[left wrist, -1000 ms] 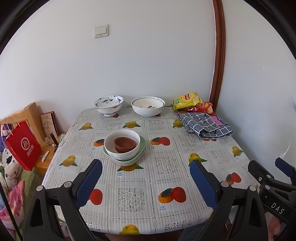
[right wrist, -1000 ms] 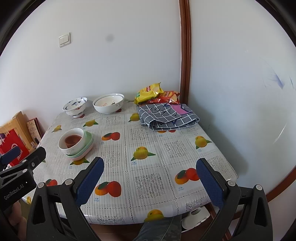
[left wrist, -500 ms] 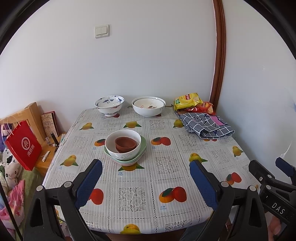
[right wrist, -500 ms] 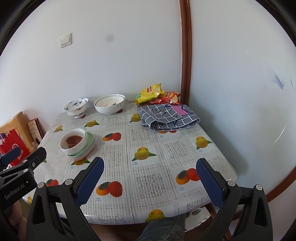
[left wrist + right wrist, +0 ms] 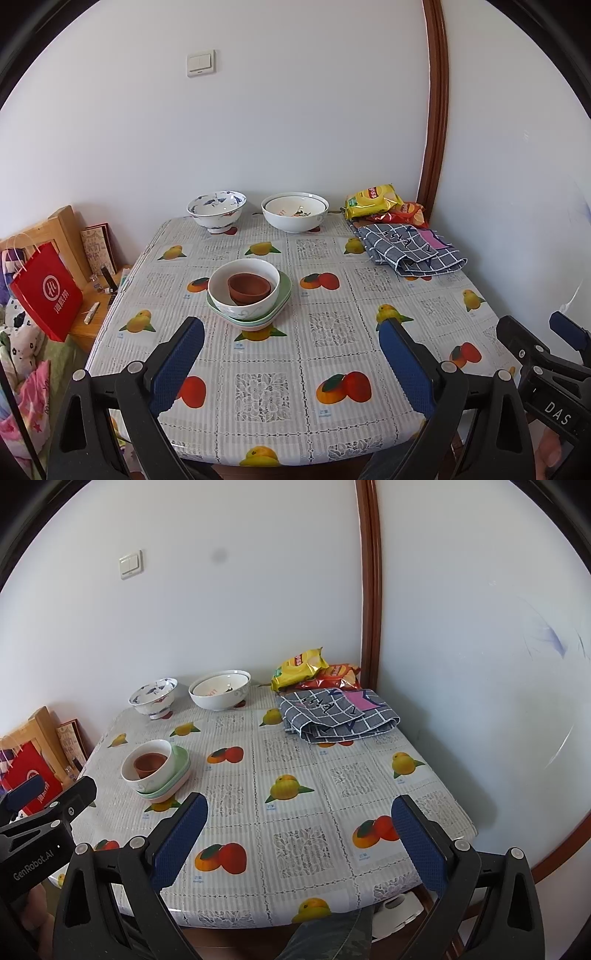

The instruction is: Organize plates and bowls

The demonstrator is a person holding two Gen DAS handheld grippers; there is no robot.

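Ceramic stack (image 5: 248,295) (brown cup in white bowl on green plates) at table centre, 11 o'clock of left gripper (image 5: 291,365). Blue-patterned bowl (image 5: 216,211), white bowl (image 5: 294,211) loose at 12. Both grippers spread wide, empty; right gripper (image 5: 299,842) near edge. Approach rim level, pinch wall, lift straight.

A cup (image 5: 248,288) sits in stacked bowls (image 5: 243,295) mid-table; two bowls (image 5: 216,210) (image 5: 294,211) line the far edge, snacks (image 5: 373,195) and cloth (image 5: 410,248) the far-right corner.
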